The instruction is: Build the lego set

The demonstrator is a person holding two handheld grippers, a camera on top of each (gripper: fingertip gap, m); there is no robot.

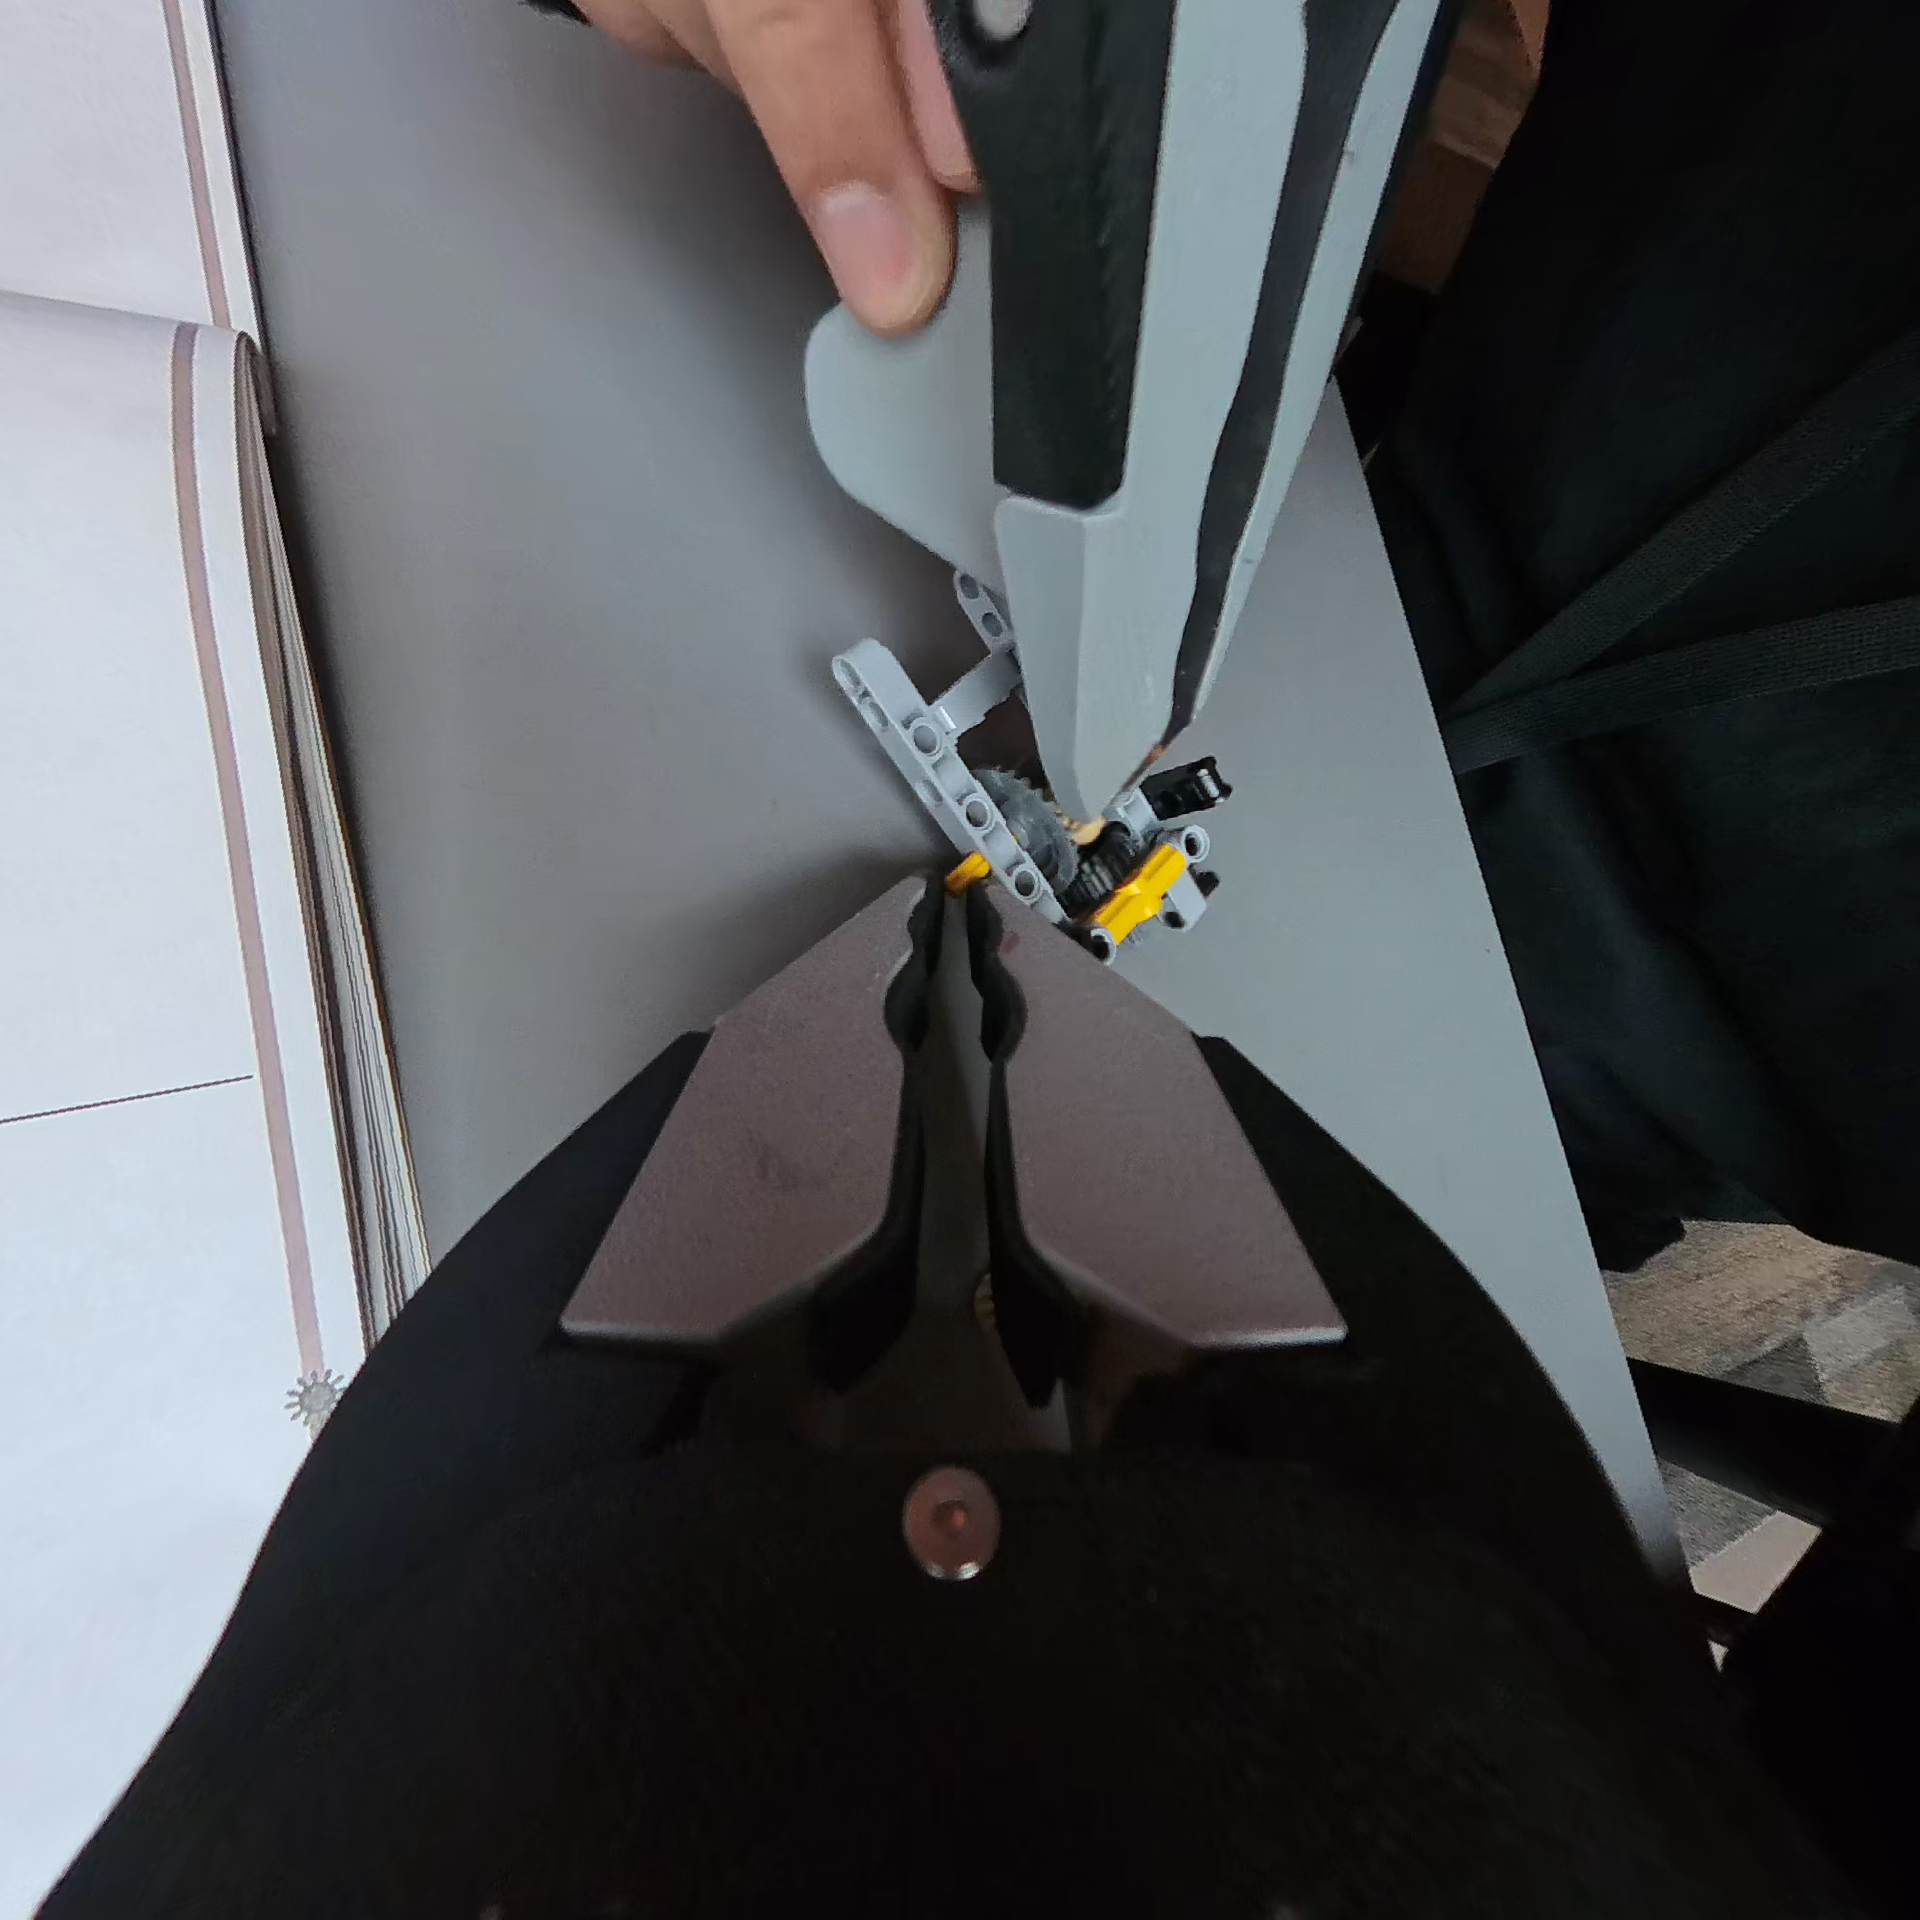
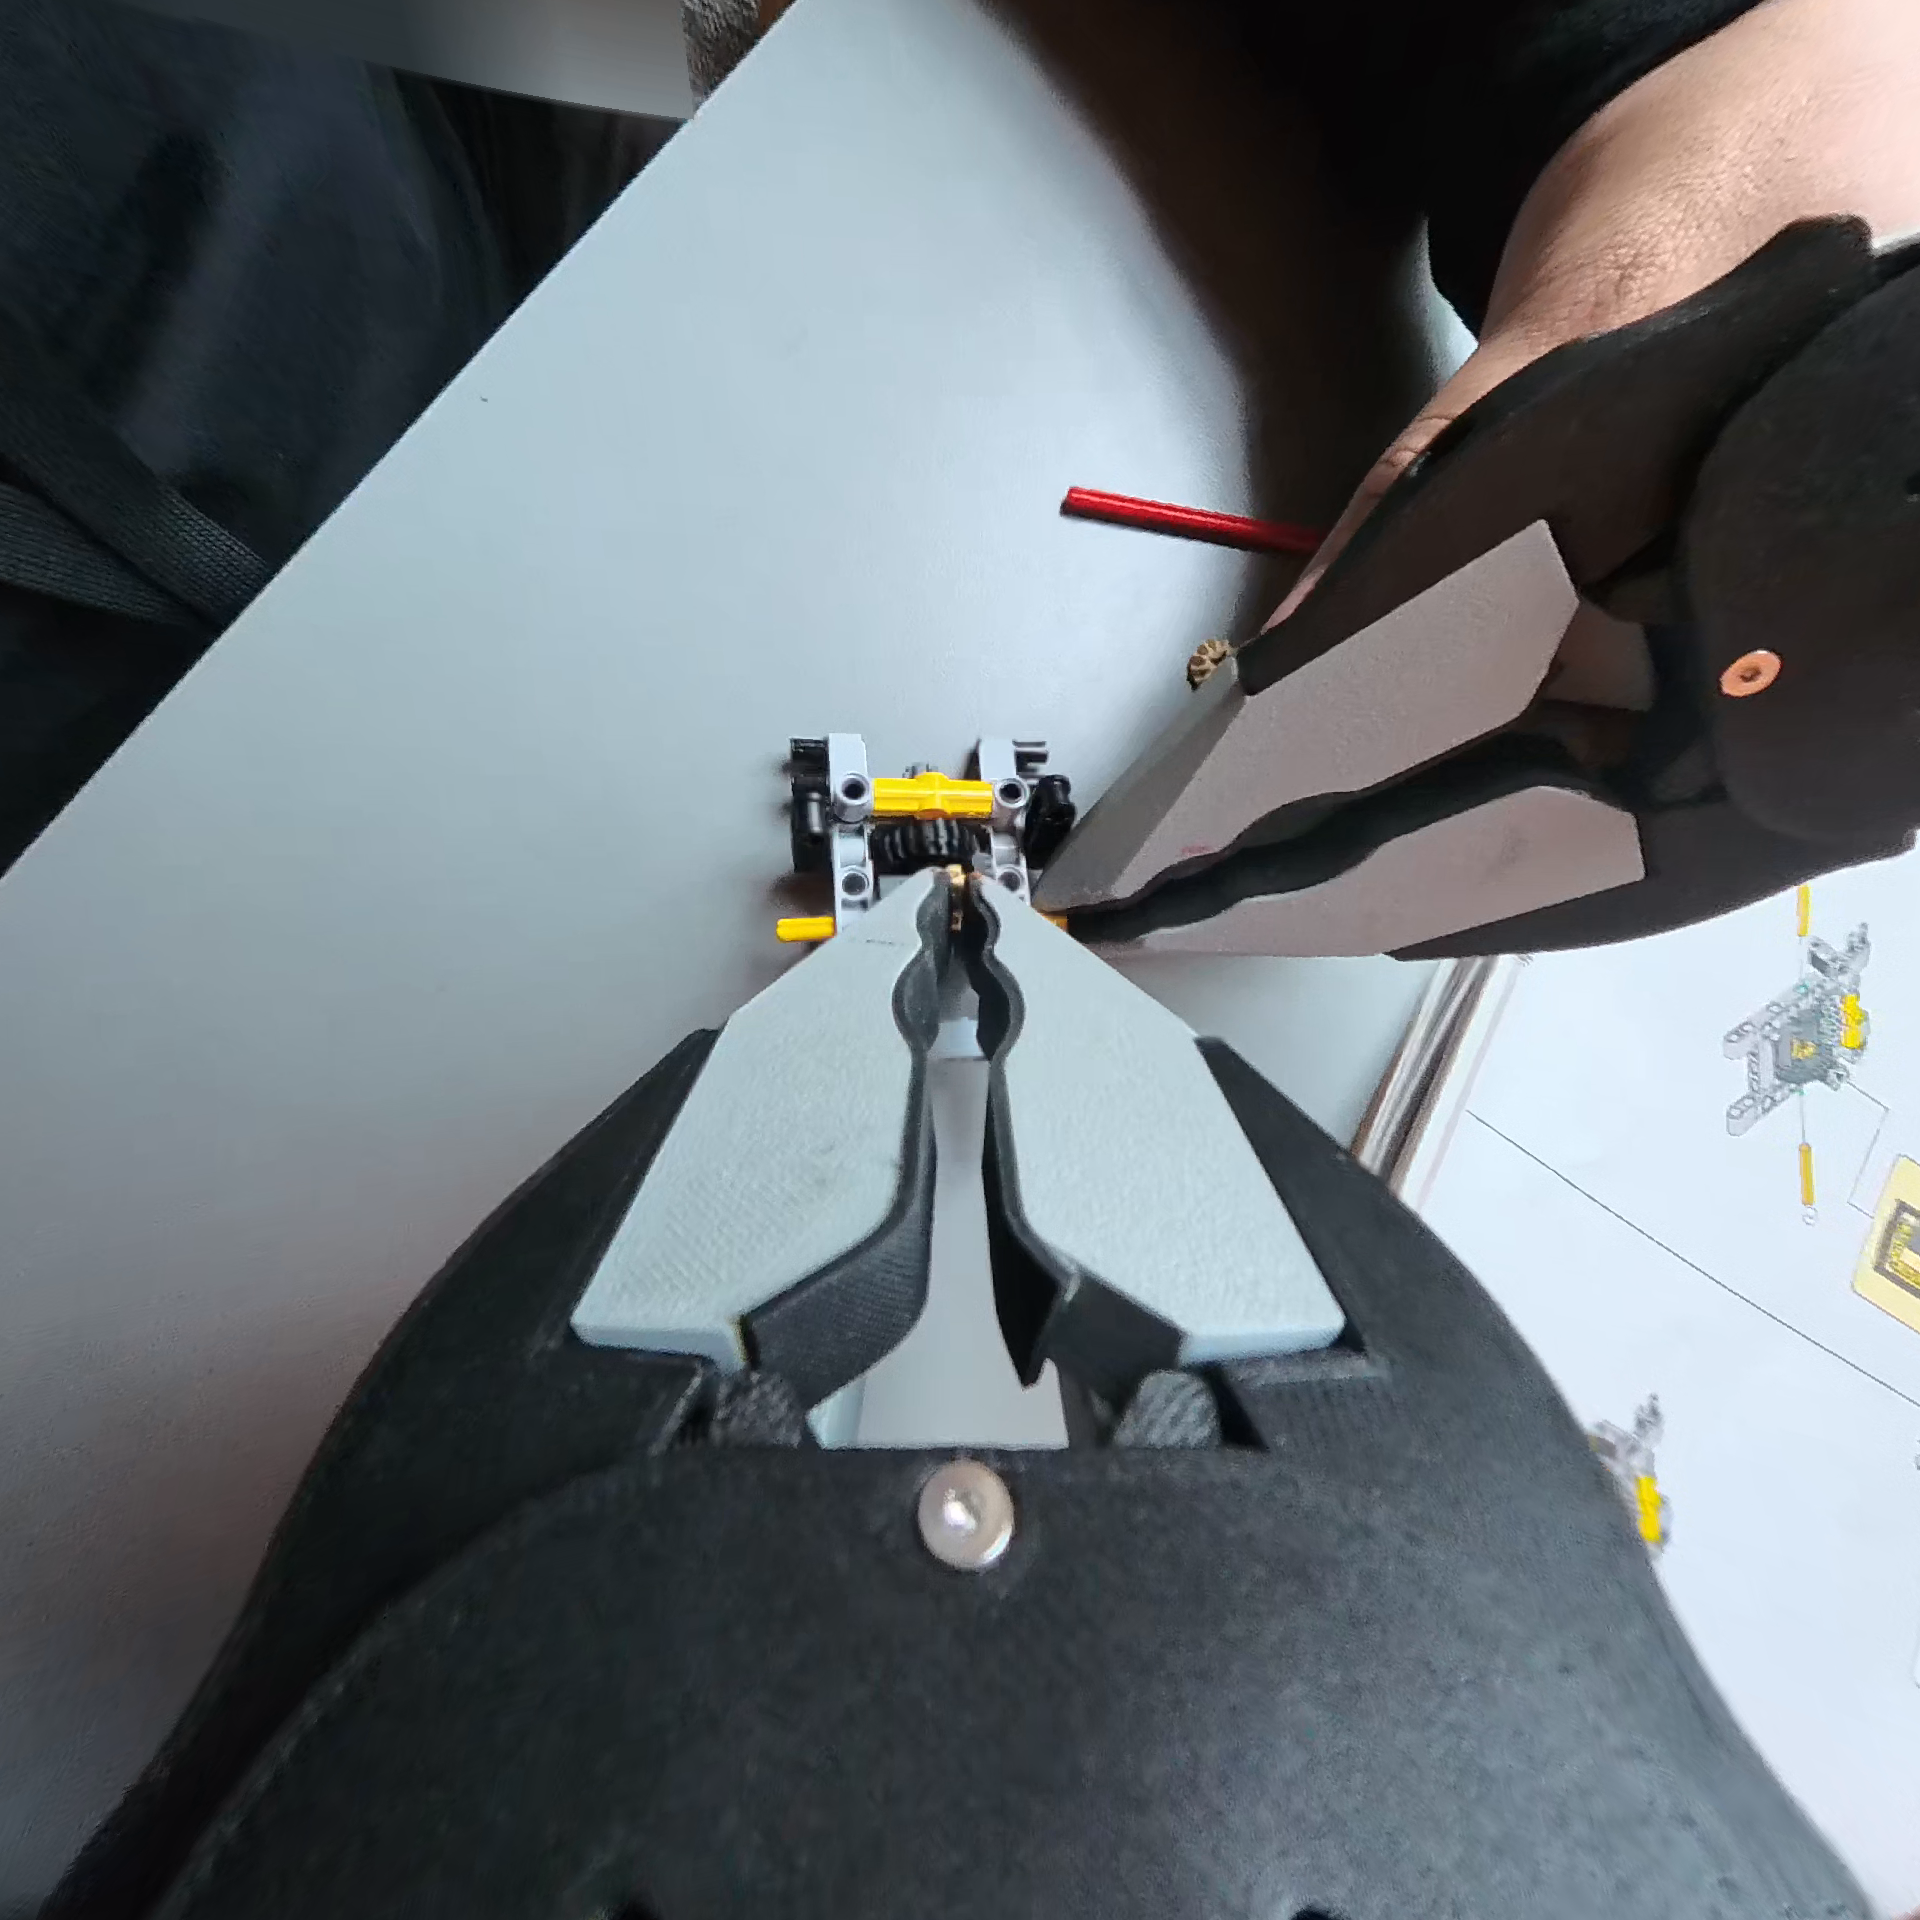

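**Both hand-held grippers pinch at the small lego assembly**

The left hand-held gripper [image 1: 956,902] has its fingers pressed together on a short yellow axle [image 1: 966,871] that sticks out of the near-left side of the lego assembly [image 1: 1039,821]. The right hand-held gripper [image 2: 958,896] comes in from the opposite side; its fingers are closed on a small tan gear [image 2: 954,881] right at the assembly's middle, next to the black gears.

The assembly itself stands on the grey counter [image 1: 582,644], close to its edge. It is a frame of light grey beams with holes, a yellow connector across one end, dark grey and black gears inside, and black pins at the sides.

In the right wrist view, a red axle [image 2: 1184,520] lies on the counter farther off, and another tan gear [image 2: 1207,661] rests near it, just beside the left tool's body. An open instruction booklet [image 2: 1704,1195] lies at the right of that view. A person's hand [image 1: 831,135] holds the right tool.
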